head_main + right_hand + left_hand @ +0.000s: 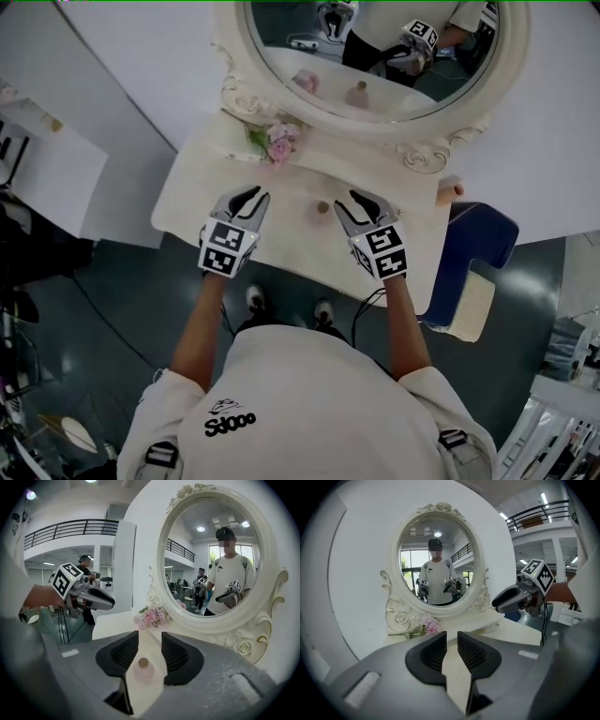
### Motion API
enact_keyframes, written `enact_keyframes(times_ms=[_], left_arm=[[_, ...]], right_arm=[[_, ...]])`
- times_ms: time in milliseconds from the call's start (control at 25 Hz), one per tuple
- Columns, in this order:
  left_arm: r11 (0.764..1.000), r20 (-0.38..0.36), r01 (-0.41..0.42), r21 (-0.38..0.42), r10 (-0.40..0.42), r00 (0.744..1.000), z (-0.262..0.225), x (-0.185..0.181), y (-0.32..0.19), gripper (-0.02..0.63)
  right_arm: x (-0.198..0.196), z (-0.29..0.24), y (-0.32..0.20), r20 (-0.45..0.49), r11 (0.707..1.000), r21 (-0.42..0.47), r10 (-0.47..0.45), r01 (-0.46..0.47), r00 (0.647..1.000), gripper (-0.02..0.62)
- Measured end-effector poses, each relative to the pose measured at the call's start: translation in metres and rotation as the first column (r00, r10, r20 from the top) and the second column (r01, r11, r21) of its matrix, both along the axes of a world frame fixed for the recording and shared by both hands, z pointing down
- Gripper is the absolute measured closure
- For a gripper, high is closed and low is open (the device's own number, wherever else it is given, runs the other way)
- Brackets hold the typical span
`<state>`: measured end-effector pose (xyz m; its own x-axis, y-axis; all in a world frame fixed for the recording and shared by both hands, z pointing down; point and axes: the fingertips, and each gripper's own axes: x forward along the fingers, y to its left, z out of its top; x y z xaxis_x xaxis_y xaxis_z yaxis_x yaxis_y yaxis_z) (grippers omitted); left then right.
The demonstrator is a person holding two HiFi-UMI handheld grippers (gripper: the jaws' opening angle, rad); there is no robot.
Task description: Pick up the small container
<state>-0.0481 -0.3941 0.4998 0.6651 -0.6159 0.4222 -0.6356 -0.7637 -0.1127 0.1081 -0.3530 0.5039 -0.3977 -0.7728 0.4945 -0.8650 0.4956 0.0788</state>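
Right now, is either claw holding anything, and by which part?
Nothing is held. The right claw is open, the small container showing ungripped between its jaws; the left claw is open and empty.

- Grippers: 2, the left gripper and the right gripper.
- Marker cubes: 2, one at the back of each gripper.
- Small container: 1, standing between the right gripper's jaws.
- Oval mirror: 1, ahead of both grippers.
- Pink flower bunch: 1, ahead of the left gripper.
- White table: 1, under both grippers.
- Blue seat: 1, off to the right gripper's right.
- Pinkish item: 1, right of the right gripper at the table edge. It may be a second container; too small to tell.
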Motion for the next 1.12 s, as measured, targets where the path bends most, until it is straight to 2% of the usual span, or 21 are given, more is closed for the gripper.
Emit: enact_keyframes(times_ms=[280, 600, 840, 960, 1120], left_arm=[[0.996, 0.005, -0.036, -0.078, 0.036, 0.999, 0.030, -0.005, -0.004, 0.514], [0.991, 0.011, -0.027, -0.132, 0.029, 1.000, 0.052, -0.010, 0.005, 0.517], [0.987, 0.028, -0.006, -0.161, 0.011, 1.000, 0.064, -0.017, 0.015, 0.525], [0.986, 0.042, 0.000, -0.166, 0.007, 0.999, 0.067, -0.022, 0.020, 0.535], [0.985, 0.056, 0.017, -0.173, -0.008, 0.998, 0.071, -0.032, 0.026, 0.537]], right_arm=[[-0.012, 0.052, -0.014, 0.014, 0.991, -0.134, 0.027, -0.025, 1.000, 0.377], [-0.020, 0.114, -0.019, -0.043, 0.969, -0.246, 0.006, -0.016, 0.999, 0.334], [-0.021, 0.146, -0.023, -0.047, 0.952, -0.304, 0.008, -0.022, 0.999, 0.336], [-0.021, 0.158, -0.024, -0.059, 0.949, -0.312, 0.020, -0.037, 0.998, 0.370], [-0.023, 0.168, -0.027, -0.084, 0.949, -0.314, 0.013, -0.039, 0.996, 0.376]])
